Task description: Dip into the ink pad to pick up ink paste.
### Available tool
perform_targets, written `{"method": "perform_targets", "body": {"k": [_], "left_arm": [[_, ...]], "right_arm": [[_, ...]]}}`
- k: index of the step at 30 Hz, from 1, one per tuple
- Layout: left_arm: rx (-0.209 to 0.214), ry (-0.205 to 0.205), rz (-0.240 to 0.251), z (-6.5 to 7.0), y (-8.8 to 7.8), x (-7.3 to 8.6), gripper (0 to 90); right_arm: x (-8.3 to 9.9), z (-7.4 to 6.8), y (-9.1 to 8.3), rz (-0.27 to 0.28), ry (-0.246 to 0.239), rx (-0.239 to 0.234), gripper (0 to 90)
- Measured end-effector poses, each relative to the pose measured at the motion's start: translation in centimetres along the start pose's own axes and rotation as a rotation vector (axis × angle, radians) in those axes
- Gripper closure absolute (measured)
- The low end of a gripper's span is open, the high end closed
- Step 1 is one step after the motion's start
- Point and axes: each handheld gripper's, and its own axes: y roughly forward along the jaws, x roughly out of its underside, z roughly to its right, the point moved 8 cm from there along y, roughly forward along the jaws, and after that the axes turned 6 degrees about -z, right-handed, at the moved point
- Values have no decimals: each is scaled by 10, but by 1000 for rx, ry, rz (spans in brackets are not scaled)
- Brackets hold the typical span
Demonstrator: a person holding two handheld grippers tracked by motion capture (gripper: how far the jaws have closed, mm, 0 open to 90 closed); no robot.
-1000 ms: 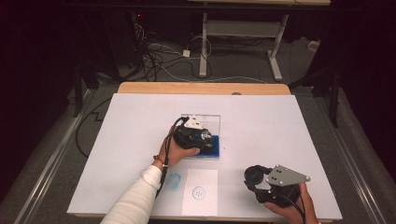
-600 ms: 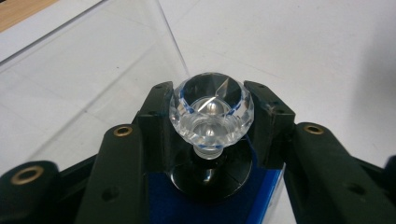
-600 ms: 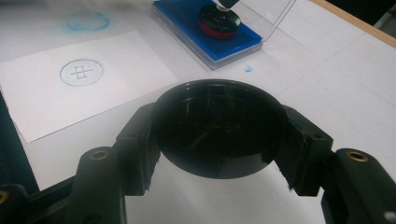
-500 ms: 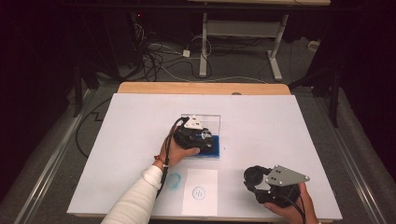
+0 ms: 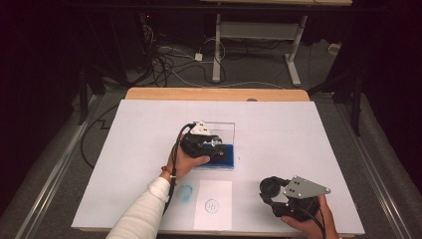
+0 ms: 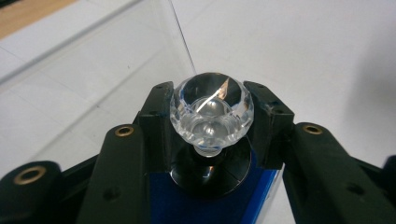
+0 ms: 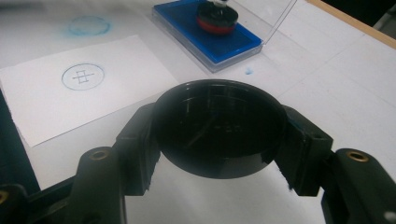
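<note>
Inking the stamp: grip and smear risks

Pinching the faceted clear knob [image 6: 211, 112] of the stamp [image 7: 216, 17], the left gripper [image 5: 211, 145] holds it from both sides, its jaws pressed onto the facets, with the stamp's dark base resting on the blue ink pad [image 7: 208, 39] inside the open clear case [image 5: 226, 130]. The smooth, rounded knob could slip or twist between the jaws on lifting, likely tipping the stamp and smearing ink on the white table cover [image 5: 298, 129], where a blue smudge [image 5: 184, 192] already lies. The right gripper [image 5: 275, 194], near the table's front edge, clamps a black round cap [image 7: 219, 133]. The paper sheet [image 5: 213, 204] with its printed circle lies between the two grippers.
</note>
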Motion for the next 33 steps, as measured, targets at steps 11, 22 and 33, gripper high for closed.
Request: {"method": "perform_targets", "body": {"k": [11, 22, 33], "left_arm": [[-12, 44, 26, 8, -35, 3, 546], [-28, 90, 49, 24, -67, 18, 546], [-20, 121, 77, 35, -87, 21, 545]], "right_arm": [[-1, 0, 1, -2, 1, -3, 382], [-2, 1, 0, 5, 3, 5, 382], [-4, 1, -1, 11, -4, 7, 384]]}}
